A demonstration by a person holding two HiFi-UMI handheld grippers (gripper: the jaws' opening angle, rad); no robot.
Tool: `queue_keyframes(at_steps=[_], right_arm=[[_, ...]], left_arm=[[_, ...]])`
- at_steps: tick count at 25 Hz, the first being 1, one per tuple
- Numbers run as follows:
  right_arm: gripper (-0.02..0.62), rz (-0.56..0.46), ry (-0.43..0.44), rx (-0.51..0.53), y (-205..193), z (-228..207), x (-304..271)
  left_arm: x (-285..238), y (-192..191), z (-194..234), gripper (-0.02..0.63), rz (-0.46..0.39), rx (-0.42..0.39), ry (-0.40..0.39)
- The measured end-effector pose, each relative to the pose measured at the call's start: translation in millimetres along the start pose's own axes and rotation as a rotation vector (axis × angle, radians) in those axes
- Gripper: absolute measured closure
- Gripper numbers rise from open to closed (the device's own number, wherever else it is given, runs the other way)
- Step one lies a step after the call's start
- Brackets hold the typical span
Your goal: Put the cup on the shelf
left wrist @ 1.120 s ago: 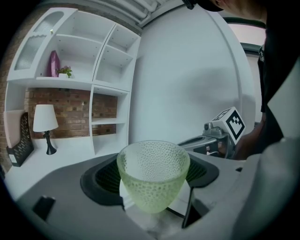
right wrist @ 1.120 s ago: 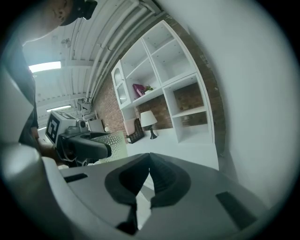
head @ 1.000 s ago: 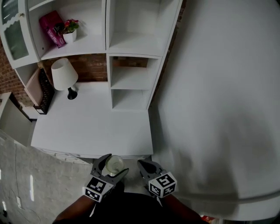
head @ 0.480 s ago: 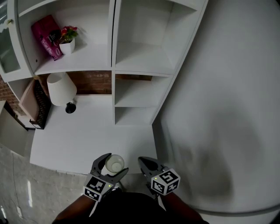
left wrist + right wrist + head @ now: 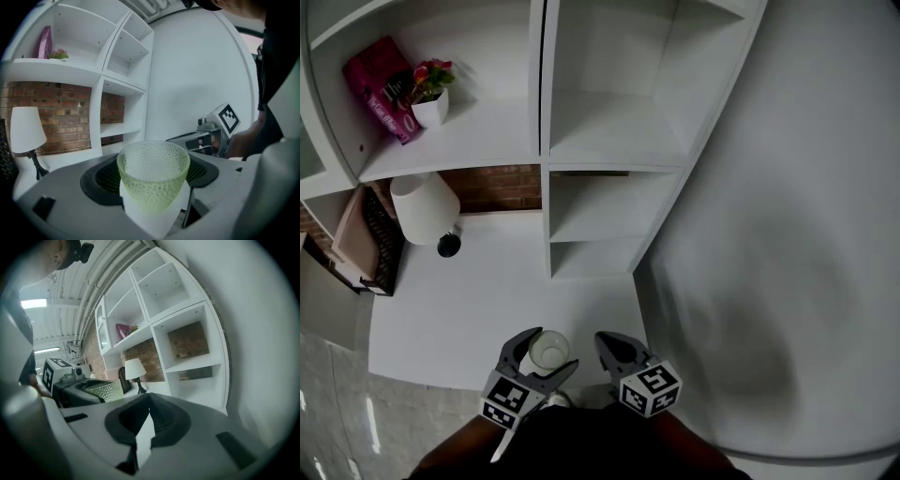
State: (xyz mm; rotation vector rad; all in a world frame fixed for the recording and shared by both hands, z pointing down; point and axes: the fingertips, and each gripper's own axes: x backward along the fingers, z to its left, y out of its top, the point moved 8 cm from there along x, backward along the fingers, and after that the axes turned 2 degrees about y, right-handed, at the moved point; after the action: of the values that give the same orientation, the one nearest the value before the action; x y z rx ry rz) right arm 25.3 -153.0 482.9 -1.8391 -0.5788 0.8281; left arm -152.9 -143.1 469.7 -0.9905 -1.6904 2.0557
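A pale green dimpled glass cup (image 5: 153, 174) stands upright between the jaws of my left gripper (image 5: 541, 355), which is shut on it; from the head view the cup (image 5: 548, 352) hangs over the near edge of the white desk (image 5: 487, 309). My right gripper (image 5: 611, 349) is beside it on the right, shut with nothing held, and its jaws meet in the right gripper view (image 5: 149, 409), where the cup (image 5: 104, 391) shows at the left. The white shelf unit (image 5: 609, 131) with open compartments rises at the back of the desk.
A white lamp (image 5: 424, 208) stands on the desk at the left, with a black wire rack (image 5: 380, 239) beside it. A pink bag (image 5: 380, 89) and a small potted plant (image 5: 431, 89) sit on the upper left shelf. A white wall (image 5: 787, 234) fills the right.
The view has moved closer to the shelf unit, which now looks larger and lower in the frame. Both grippers keep their places, the left still holding the cup.
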Motion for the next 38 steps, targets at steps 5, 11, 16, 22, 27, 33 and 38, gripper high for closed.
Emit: queue_keyframes(at_steps=[5,11,16,22,27,33,38], right_arm=[[0.589,-0.002,-0.006,-0.002,4,-9,-7],[0.589,0.013,0.029,0.013,12,-26,-14],[0.590,0.016,0.080,0.050,25,-43,-17],[0.591,0.022,0.119,0.063,33,-64,-18],[0.591,0.012,0.134,0.058,37,-81,-16],[0.591,-0.001,0.132,0.042,39,-95,-15],[0.591,-0.028,0.121,0.034,47,-102,-12]], left_arm=[[-9,1,6,0.216,0.006,0.000,-0.002],[-21,6,9,0.216,0.000,0.019,0.040],[-34,12,5,0.216,-0.005,0.037,0.090],[-52,21,0,0.216,-0.012,0.049,0.135],[-65,26,2,0.216,-0.004,0.050,0.174],[-80,42,11,0.216,-0.016,0.036,0.189],[-92,59,20,0.216,-0.028,0.004,0.179]])
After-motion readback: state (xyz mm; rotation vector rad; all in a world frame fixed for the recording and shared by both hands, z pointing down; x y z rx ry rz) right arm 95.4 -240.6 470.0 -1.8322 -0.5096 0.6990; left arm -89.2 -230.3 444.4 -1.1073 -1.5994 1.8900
